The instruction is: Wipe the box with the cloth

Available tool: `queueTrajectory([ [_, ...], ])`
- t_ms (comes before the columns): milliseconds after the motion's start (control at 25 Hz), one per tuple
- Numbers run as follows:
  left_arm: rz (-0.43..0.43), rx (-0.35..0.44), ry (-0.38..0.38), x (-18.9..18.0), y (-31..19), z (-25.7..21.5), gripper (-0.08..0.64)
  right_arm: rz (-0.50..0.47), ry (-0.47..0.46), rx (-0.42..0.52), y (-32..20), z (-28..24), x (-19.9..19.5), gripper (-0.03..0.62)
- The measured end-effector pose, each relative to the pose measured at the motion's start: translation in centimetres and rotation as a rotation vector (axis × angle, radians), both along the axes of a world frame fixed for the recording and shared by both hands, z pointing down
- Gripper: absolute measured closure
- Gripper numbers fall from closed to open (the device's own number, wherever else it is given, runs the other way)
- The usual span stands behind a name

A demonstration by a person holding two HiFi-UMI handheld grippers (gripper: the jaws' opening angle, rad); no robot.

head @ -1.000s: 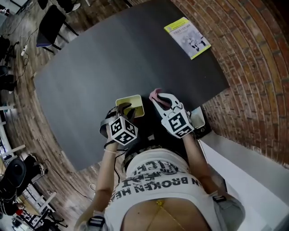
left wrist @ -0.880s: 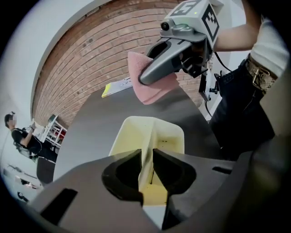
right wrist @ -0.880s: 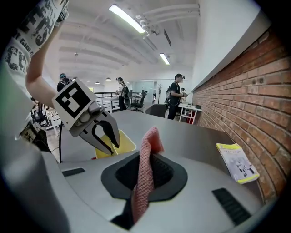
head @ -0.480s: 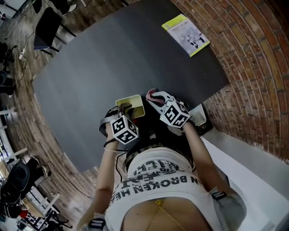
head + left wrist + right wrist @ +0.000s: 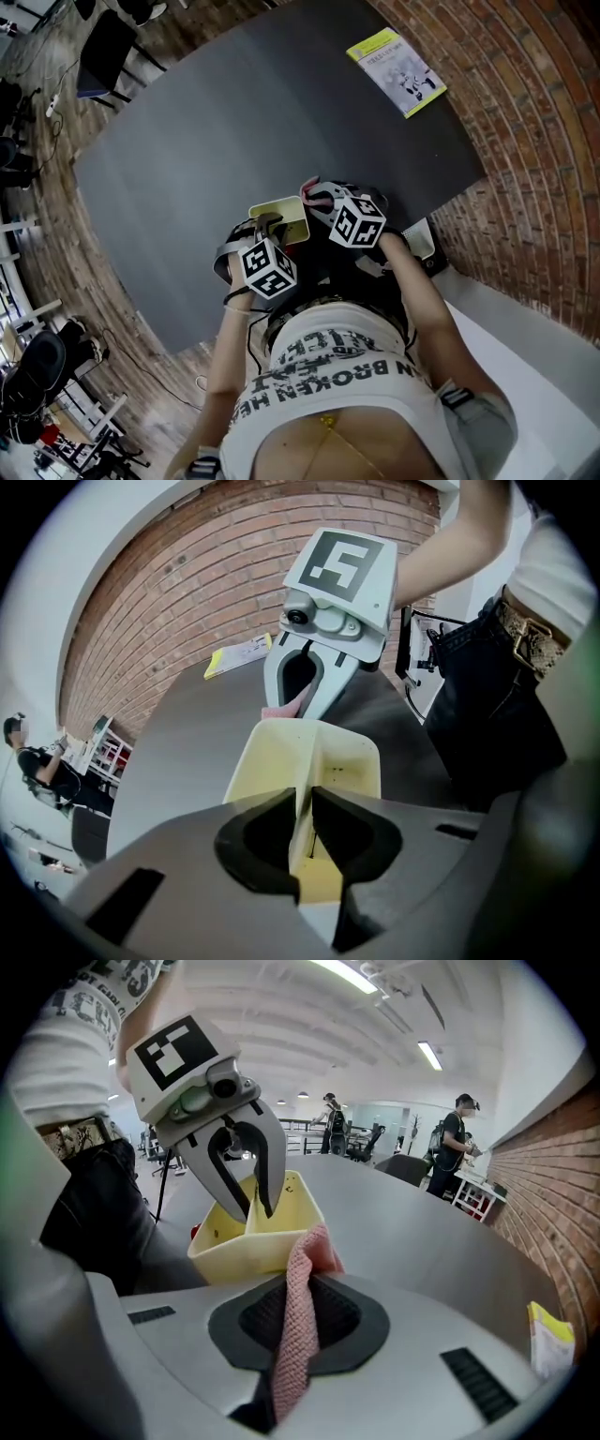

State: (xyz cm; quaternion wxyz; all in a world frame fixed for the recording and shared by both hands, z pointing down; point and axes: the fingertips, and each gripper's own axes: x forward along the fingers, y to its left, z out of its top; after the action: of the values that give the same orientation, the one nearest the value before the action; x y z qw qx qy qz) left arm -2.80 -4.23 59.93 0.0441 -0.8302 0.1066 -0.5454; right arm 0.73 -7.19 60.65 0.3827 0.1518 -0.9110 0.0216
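A pale yellow open box (image 5: 281,218) sits near the front edge of the dark table (image 5: 234,122). My left gripper (image 5: 265,226) stands over the box's near side. In the left gripper view its jaws (image 5: 306,803) have just been closing and now pinch the box's thin wall (image 5: 302,789). My right gripper (image 5: 317,199) is shut on a pink knitted cloth (image 5: 298,1326), which hangs from its jaws right beside the box's rim (image 5: 248,1241). That cloth (image 5: 286,708) also shows at the box's far edge in the left gripper view.
A yellow and white booklet (image 5: 396,70) lies at the table's far right corner. A small white tray (image 5: 422,241) sits off the table's right edge by the brick wall (image 5: 525,141). Chairs (image 5: 103,47) stand beyond the far left. People (image 5: 455,1143) stand in the background.
My right gripper has come down and rolled, bringing the cloth in against the box's far edge. My left gripper has stayed at the box.
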Motion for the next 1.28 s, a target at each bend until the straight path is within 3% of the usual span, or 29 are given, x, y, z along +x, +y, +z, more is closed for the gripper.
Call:
queueTrajectory([
  [440, -0.029, -0.033, -0.010, -0.2, 0.0, 0.0, 0.500, -0.038, 0.059, 0.032, 1.8, 0.5, -0.4, 0.575],
  [920, -0.041, -0.040, -0.017, -0.2, -0.1, 0.4, 0.497, 0.069, 0.042, 0.008, 5.1, 1.0, -0.5, 0.575],
  [1280, -0.051, -0.056, -0.021, -0.3, 0.0, 0.4, 0.497, 0.075, 0.065, 0.010, 6.7, 1.1, -0.8, 0.575],
])
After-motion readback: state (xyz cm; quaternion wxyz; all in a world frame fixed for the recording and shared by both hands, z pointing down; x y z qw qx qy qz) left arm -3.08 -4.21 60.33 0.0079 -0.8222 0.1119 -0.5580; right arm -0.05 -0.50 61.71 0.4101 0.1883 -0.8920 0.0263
